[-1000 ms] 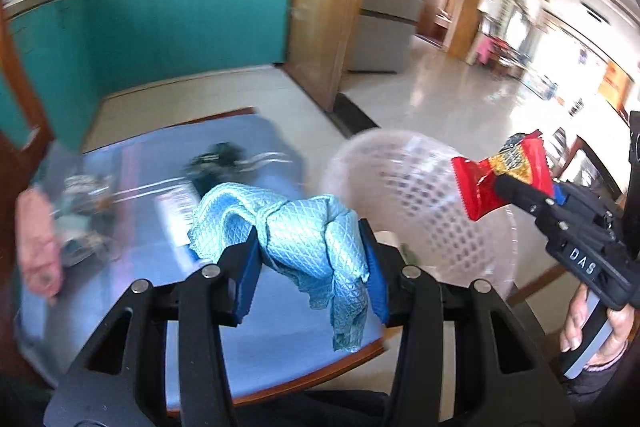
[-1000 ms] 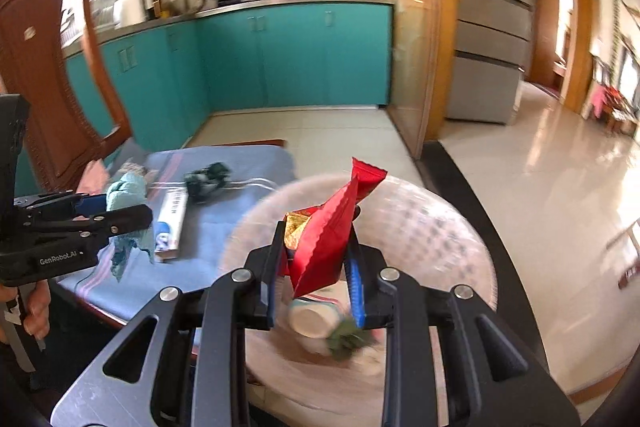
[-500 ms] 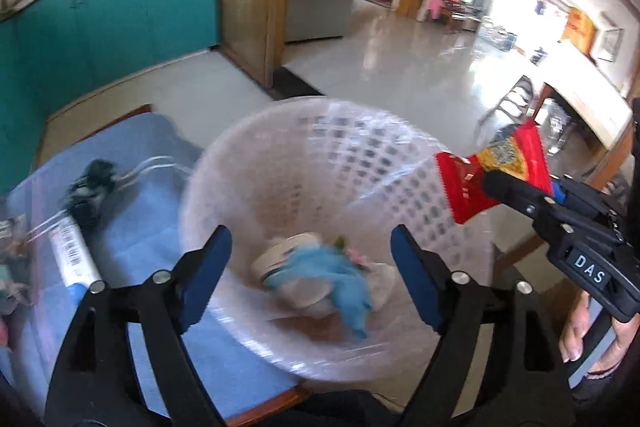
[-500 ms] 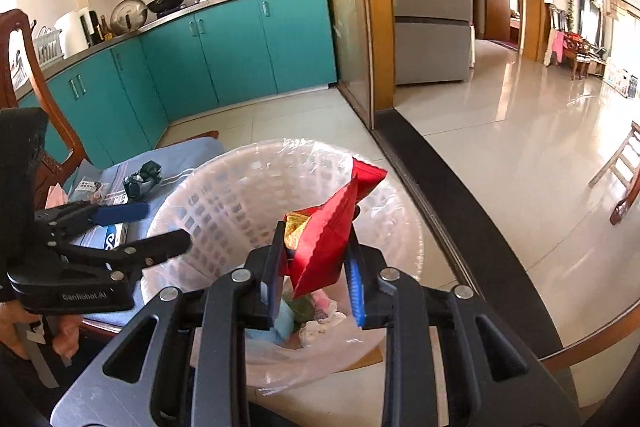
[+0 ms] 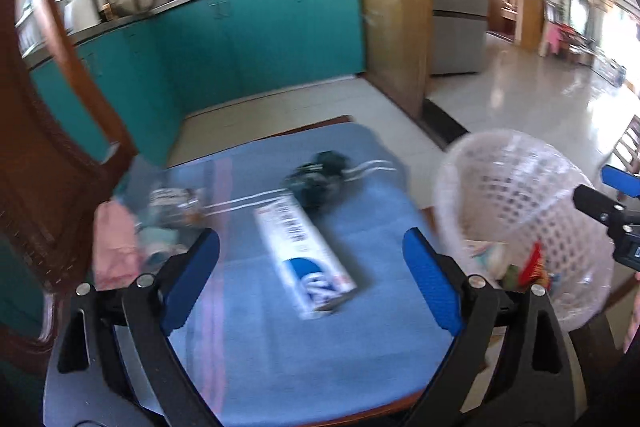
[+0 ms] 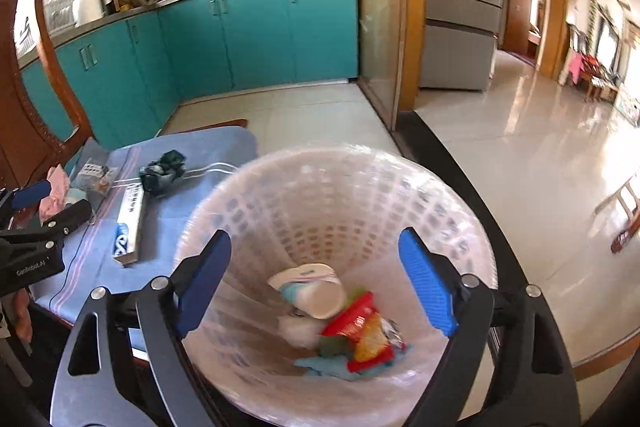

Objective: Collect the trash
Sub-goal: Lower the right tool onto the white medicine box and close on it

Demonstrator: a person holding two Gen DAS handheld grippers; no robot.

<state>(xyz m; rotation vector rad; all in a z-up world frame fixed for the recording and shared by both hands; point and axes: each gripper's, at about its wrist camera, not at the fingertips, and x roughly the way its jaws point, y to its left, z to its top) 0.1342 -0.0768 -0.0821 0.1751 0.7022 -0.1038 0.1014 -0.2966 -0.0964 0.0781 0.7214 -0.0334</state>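
left gripper [image 5: 311, 281] jaws spread over long white box [image 5: 305, 255] | right gripper [image 6: 315, 275] jaws spread above latticed plastic basket [image 6: 400, 195], crinkly red wrapper [image 6: 362, 327] inside

One basket [image 6: 400, 187] holds one cup [image 6: 316, 289] and one red wrapper [image 6: 360, 327]; one box [image 5: 306, 255] lies on the cloth.
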